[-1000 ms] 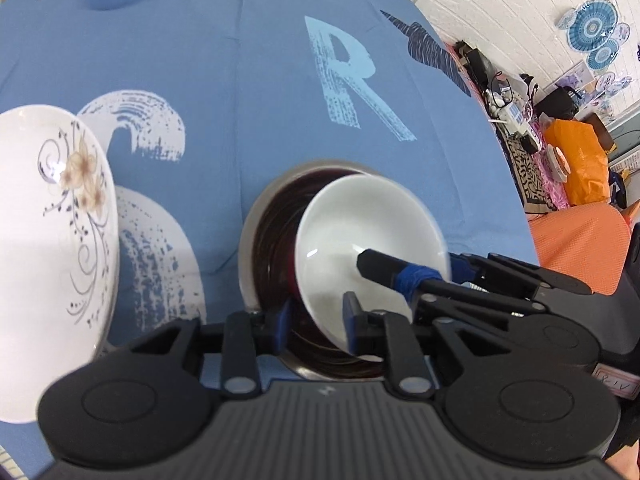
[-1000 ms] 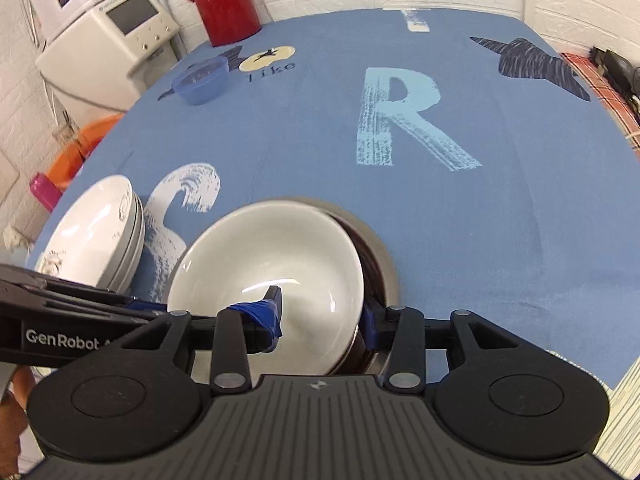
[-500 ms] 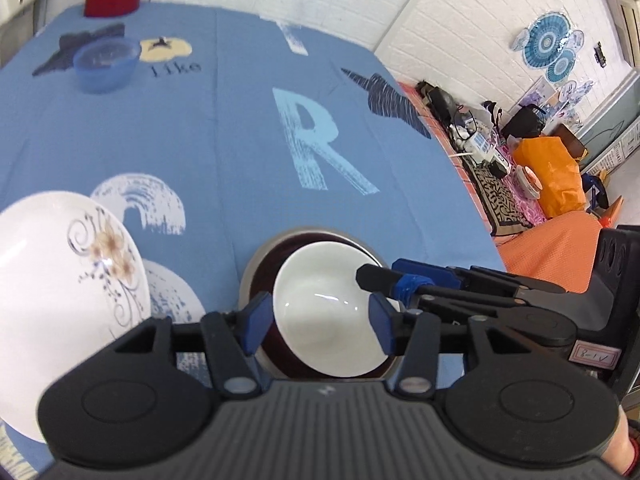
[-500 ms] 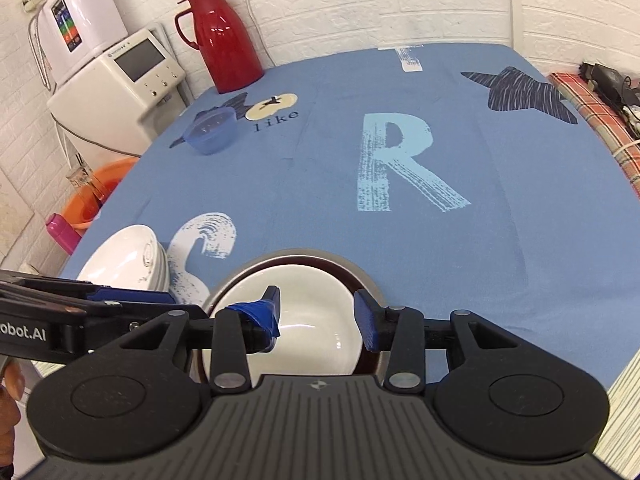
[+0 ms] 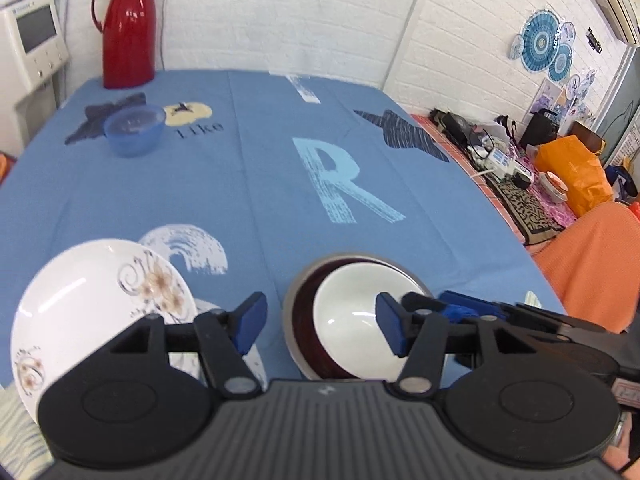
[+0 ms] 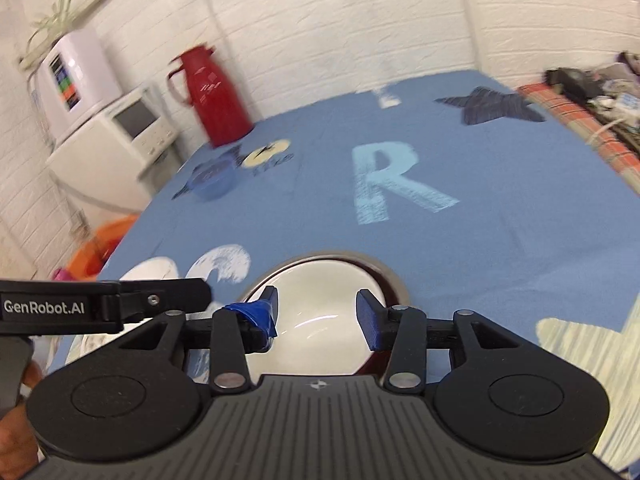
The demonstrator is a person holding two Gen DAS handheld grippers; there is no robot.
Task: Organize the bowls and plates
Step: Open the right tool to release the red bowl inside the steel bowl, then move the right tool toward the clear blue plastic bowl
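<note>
Left wrist view takes in the broad blue printed tablecloth (image 5: 260, 184), with its pale "R", dark star shapes and white arcs, covering the whole table up to a white brick wall. Near the front edge on the left sits a stack of white plates with a brown flower pattern (image 5: 96, 304); how many plates are in the stack cannot be told from this angle. Just to their right, apart from them, stands a dark red bowl with a metal rim (image 5: 300, 320), and nested inside it is a plain white glazed bowl (image 5: 348, 312), sitting upright and slightly toward the right side of the larger one. Far back on the left, a tall red thermos jug (image 5: 126, 28) stands at the cloth's edge, and in front of it a small translucent blue plastic bowl (image 5: 134, 128) rests on a dark star print.

Both tongs hover above the nested bowls, holding nothing. The left gripper (image 5: 320, 324) has its blue-padded fingers spread wide, with the white bowl showing between them. In the right wrist view, blurred by motion, the right gripper (image 6: 318, 312) is likewise spread apart over the white bowl, one finger wrapped in blue tape (image 6: 258, 314). The left tool's black arm crosses that view's left side.
</note>
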